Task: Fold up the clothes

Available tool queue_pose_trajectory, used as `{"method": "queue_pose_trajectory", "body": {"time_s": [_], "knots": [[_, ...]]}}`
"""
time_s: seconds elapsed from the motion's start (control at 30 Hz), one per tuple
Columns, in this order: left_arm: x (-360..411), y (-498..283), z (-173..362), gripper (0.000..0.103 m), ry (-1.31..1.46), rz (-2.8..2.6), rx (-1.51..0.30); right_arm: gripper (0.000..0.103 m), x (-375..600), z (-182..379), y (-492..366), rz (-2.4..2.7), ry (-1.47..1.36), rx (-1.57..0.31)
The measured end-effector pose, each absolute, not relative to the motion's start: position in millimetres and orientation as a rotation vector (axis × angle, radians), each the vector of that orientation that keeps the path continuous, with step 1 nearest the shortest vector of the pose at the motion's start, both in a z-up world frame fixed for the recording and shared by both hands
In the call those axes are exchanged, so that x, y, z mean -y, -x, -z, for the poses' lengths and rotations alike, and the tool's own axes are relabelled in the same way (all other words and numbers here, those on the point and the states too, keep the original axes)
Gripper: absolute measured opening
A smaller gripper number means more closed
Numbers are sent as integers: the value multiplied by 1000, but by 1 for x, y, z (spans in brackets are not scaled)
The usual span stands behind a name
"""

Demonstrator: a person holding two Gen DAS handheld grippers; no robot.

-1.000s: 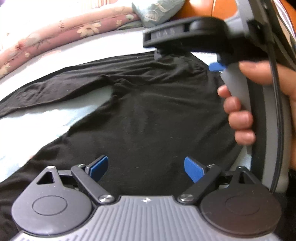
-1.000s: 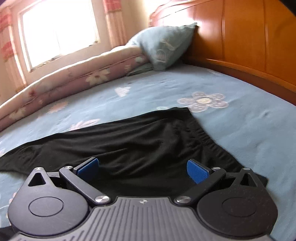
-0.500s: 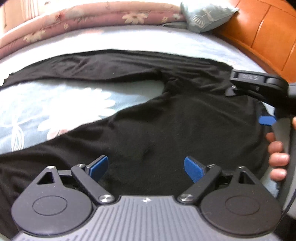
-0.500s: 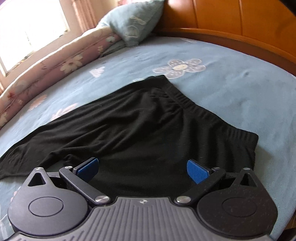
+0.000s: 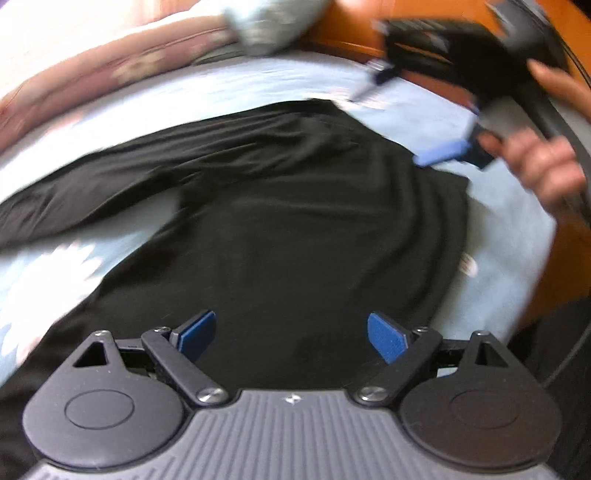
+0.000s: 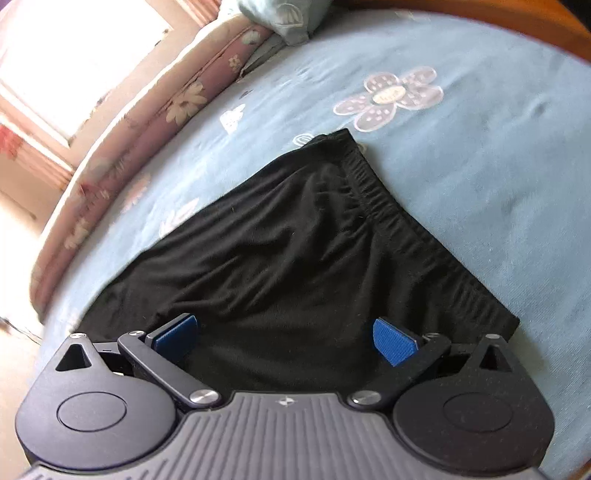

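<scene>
Black trousers (image 6: 295,258), soft and limp, spread on the bed (image 6: 480,166): you hold both grippers (image 5: 291,332) (image 6: 284,338) agape; pinch the waistband (image 6: 406,229).

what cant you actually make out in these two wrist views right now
- Black pants: leg ends run off the left edge of the left wrist view; the right wrist view shows only the waistband end.
- Right gripper in the left wrist view: motion blur smears it, so its height over the cloth is unclear.
- Pillow: cut by the top edge, right wrist view.
- Fabric nearest each camera: hidden behind the gripper bodies.
</scene>
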State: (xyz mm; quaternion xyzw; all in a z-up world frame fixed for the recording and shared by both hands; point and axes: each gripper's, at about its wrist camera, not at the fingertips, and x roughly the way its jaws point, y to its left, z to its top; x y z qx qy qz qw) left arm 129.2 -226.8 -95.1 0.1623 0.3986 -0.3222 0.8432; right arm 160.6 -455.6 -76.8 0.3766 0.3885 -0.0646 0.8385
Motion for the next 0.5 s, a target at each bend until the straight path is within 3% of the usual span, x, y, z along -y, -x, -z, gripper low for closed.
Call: {"method": "queue_pose_trajectory", "body": {"time_s": [0.17,0.5], "knots": [[247,-122,119,91,-373,662,-890,103,467,87,-162,193,-876,-846],[276,-136,100,91,-435,746,-767,103,468,80,-161,143,-890,-819]]}}
